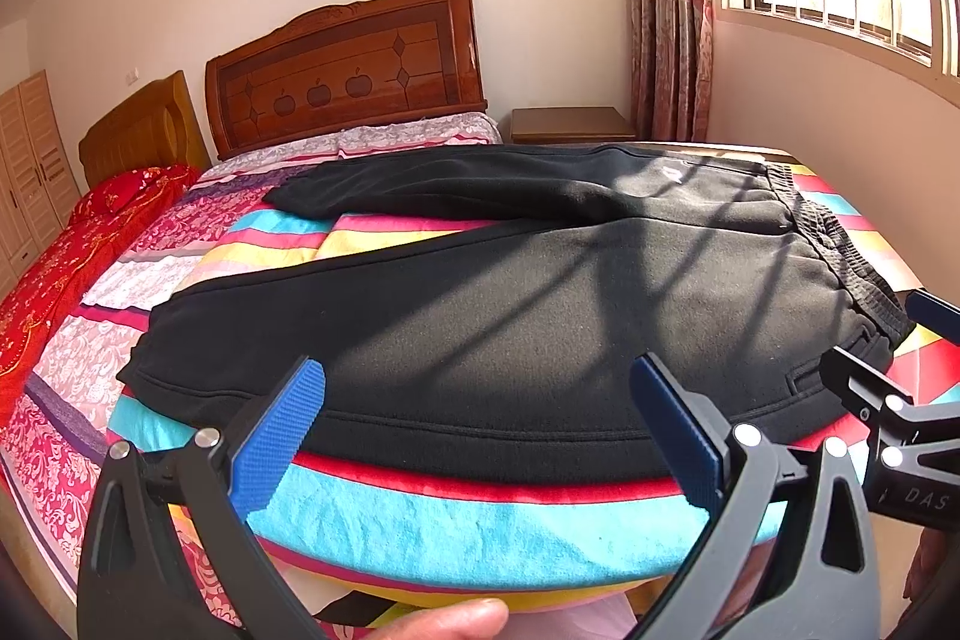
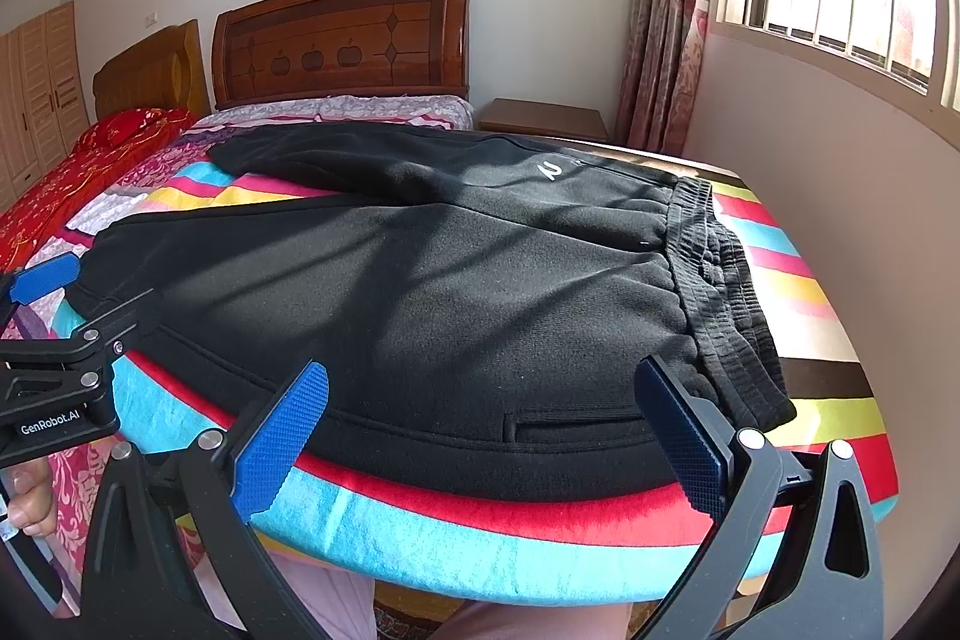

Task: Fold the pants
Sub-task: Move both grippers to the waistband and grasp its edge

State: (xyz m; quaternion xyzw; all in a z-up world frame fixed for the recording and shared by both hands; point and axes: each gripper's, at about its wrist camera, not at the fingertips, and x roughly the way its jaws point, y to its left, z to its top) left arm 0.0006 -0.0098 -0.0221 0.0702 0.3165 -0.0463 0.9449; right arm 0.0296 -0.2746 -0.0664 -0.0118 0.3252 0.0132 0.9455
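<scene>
Pants (image 1: 540,292) lie flat on the bed (image 1: 456,532), over a striped blanket, legs spread apart toward the headboard side and the waistband (image 2: 720,280) toward the window. The near leg runs along the bed's front edge just ahead of both my tools.

My left tool (image 1: 474,436) is spread wide, pads on nothing, hanging just short of the near leg's outer seam. My right tool (image 2: 480,436) is spread wide too, also empty, near the hip by the pocket slit (image 2: 570,421) and the waistband corner.

I judge the cloth thick, soft fleece: light, floppy, not slippery, nothing fragile. It will sag and drag on the blanket instead of holding shape, so a pinch on one layer would pull it askew. Best holds look to be the ribbed waistband corner for the right tool and the cuff (image 1: 150,370) or seam of the near leg for the left, taking both layers at once, then carrying the near leg over onto the far one.

No containers are in view; the nightstand (image 1: 570,124) top looks bare.
</scene>
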